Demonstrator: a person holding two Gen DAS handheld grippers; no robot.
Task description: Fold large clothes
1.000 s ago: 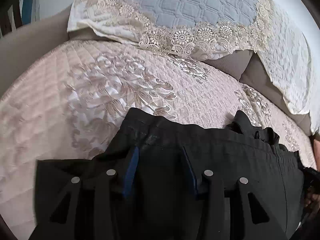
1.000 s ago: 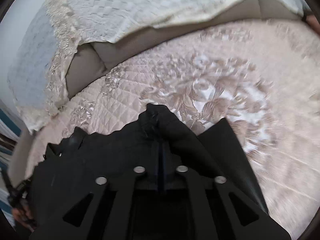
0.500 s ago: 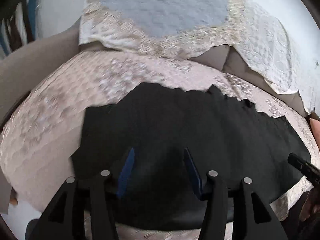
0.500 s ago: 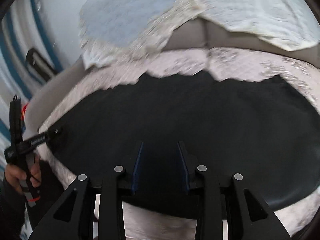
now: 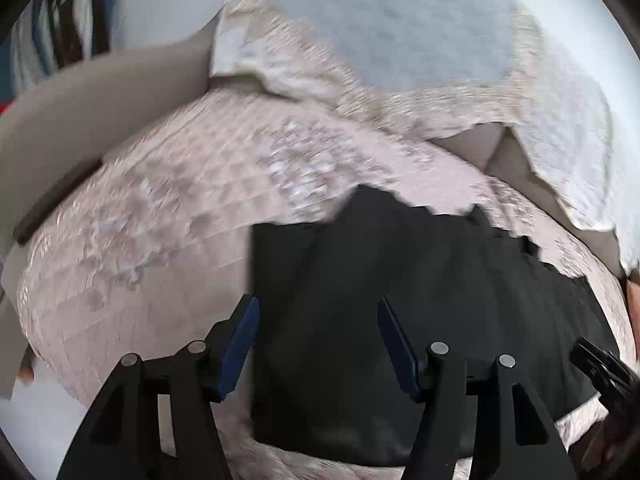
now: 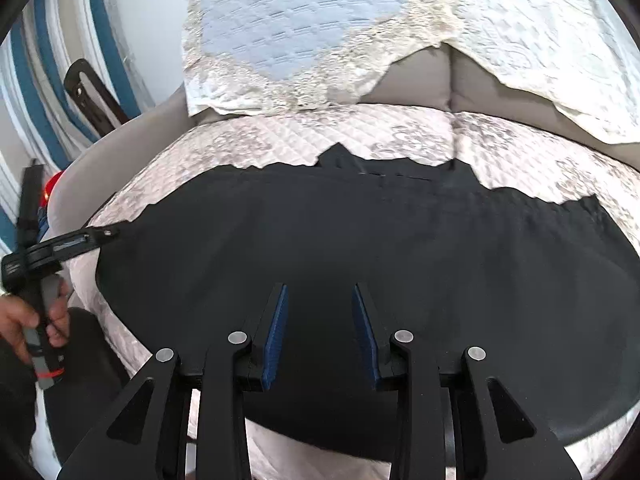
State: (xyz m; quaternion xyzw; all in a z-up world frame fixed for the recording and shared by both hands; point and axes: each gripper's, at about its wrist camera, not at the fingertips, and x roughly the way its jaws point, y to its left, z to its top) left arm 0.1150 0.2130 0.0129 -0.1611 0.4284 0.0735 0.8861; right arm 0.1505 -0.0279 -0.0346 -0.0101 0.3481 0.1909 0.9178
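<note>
A black garment lies spread flat on the pale pink quilted sofa cover. In the left wrist view the garment fills the lower right. My left gripper is open and empty, hovering over the garment's left edge; it also shows at the left of the right wrist view, by the garment's left end. My right gripper is open and empty above the garment's near middle; its tip shows at the lower right of the left wrist view.
A blue and cream lace-edged cushion cover drapes the sofa back, with a white one to its right. The grey sofa armrest is at left. Blue-striped curtains hang beyond the sofa.
Both grippers let go of the garment and pulled back; the right one opened. The garment now lies flat. The left gripper has shifted left to the garment's edge.
</note>
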